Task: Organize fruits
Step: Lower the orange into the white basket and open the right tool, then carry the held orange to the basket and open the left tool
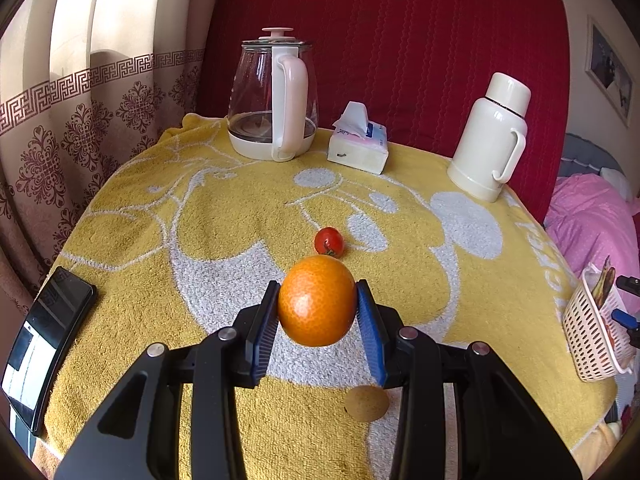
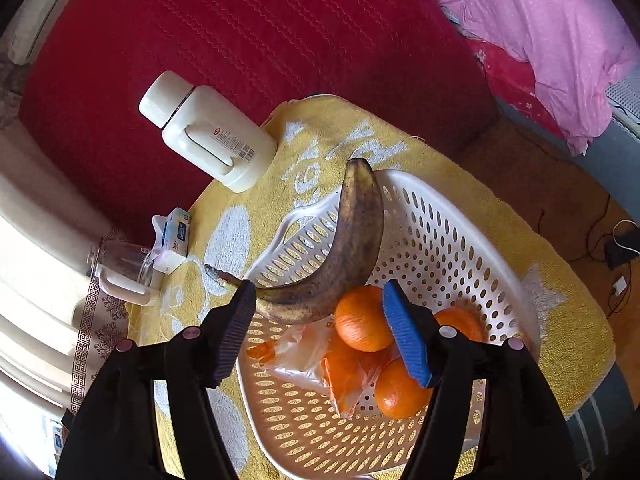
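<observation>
Yellow towel (image 2: pixel 472 200) bears large white letters, unreadable from this angle.

Your left tongs (image 1: pixel 317 306): matte black angular arms, ribbed blue pads, round silver pivot screws. Your right tongs (image 2: pixel 320 330): the same black build, one pad blue, one dark, pinkish-silver screws.

A table draped in a yellow towel (image 1: pixel 132 216) with a white cartoon print stands against deep red quilted fabric (image 1: pixel 400 40). To one side hangs a pale curtain (image 1: pixel 80 92) with a maroon key-pattern band, daylight glowing through its folds. Pink bedding (image 2: pixel 536 28) lies beyond — and a framed picture (image 1: pixel 610 68) hangs on the cream wall. Cables trail across the brown floor (image 2: pixel 600 216).
</observation>
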{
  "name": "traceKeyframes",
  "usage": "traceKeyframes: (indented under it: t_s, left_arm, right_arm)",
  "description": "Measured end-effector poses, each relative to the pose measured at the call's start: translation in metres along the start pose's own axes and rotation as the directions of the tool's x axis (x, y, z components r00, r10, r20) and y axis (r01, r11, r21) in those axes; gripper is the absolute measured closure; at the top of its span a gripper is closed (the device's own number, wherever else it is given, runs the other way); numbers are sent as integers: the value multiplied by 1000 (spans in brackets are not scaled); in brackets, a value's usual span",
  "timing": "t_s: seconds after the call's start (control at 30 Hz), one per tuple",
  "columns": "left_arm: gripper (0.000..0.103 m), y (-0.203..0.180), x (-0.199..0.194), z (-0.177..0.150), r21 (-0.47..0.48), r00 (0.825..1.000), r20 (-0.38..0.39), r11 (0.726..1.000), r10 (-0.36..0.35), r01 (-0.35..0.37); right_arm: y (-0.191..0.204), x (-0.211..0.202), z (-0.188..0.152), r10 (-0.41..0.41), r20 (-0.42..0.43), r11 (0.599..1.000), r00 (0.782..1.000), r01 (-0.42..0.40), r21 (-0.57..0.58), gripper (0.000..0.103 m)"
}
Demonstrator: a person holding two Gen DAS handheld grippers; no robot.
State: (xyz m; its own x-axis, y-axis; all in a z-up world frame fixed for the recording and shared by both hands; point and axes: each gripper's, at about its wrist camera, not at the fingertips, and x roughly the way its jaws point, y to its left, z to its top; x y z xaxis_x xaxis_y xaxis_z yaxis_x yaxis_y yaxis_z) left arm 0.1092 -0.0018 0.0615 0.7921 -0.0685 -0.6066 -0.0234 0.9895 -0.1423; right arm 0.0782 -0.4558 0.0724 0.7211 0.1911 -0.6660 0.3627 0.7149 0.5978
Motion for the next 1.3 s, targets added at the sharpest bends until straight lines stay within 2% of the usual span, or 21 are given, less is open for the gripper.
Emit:
traceKeyframes:
  t_s: [0.27,0.47,0.6,0.63,1.0,1.2,1.3]
  left_arm:
    - [65,0,0,0,2,1000,-1,1000,1,-1]
    - [65,-1,0,0,3,1000,0,1000,0,0]
    - [65,-1,0,0,2,1000,0,1000,-1,1]
    - [65,-1,0,0,2,1000,1,1000,-1,1]
    - [65,-3,-1,-1,9,1000,4,1000,-5,5]
    - [65,-4,-1,-1,9,1000,3,1000,-5,5]
    - [65,-4,-1,-1,10,1000,6,1000,-7,6]
  right_arm:
    - [-5,26,17,-32,-39,999,999,34,42,35]
    - [-2,41,21,-87,-64,995,994,90,40,36]
    - [3,44,21,-141,-64,990,988,141,-1,63]
    - [2,43,20,-153,-61,988,986,153,-2,64]
    - [-9,13,-1,-94,-15,993,995,95,69,65]
    - [-2,-1,-11,-57,-18,998,998,58,39,54]
    - [2,-3,-14,-36,-21,999,999,36,29,54]
